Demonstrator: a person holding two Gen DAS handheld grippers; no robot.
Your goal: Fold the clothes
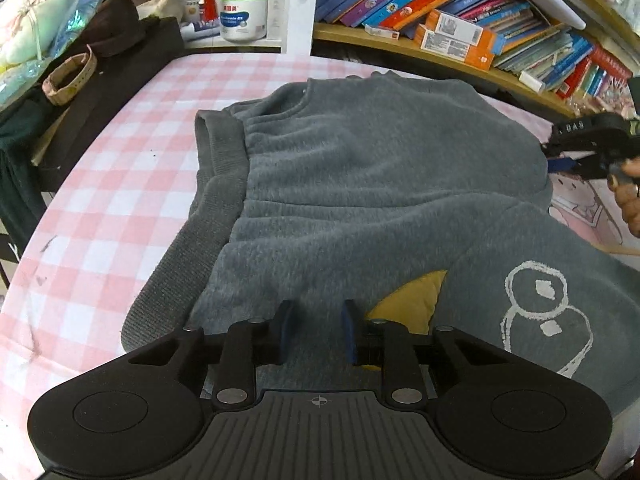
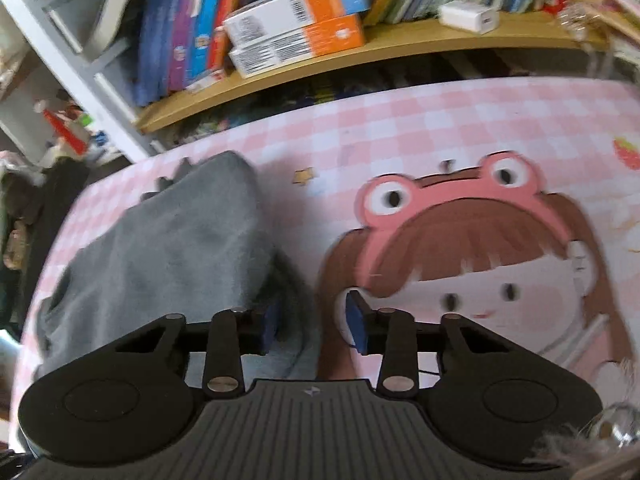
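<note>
A pink-and-white checked tablecloth [image 1: 120, 184] covers the work surface, and in the right wrist view it carries one printed cartoon girl in a pink frog headband [image 2: 472, 248]. At about ten o'clock in the left wrist view one pale looped strap [image 1: 70, 78] sits on a dark ledge, and at eleven o'clock one white tub with a green lid [image 1: 243, 16] stands among pens. A curved wooden bookshelf [image 1: 420, 54] runs from twelve toward two o'clock, packed with leaning books (too many and too blurred to count), with two orange-and-white boxes [image 1: 456, 38] stacked in front of them. One grey fleece sweatshirt [image 1: 360, 184] lies spread across the middle of the cloth, ribbed hem toward nine o'clock, a yellow patch and a white outline drawing toward four o'clock. The left gripper [image 1: 318, 328] sits at six o'clock over the near edge of the sweatshirt, its two blue pads narrowly apart with grey fabric seen between them; whether they pinch it cannot be told. The right gripper [image 2: 314, 326] shows at three o'clock by the garment's far side; in its own view its jaws stand narrowly apart, the left pad at the sweatshirt's edge, the right one over bare cloth.
</note>
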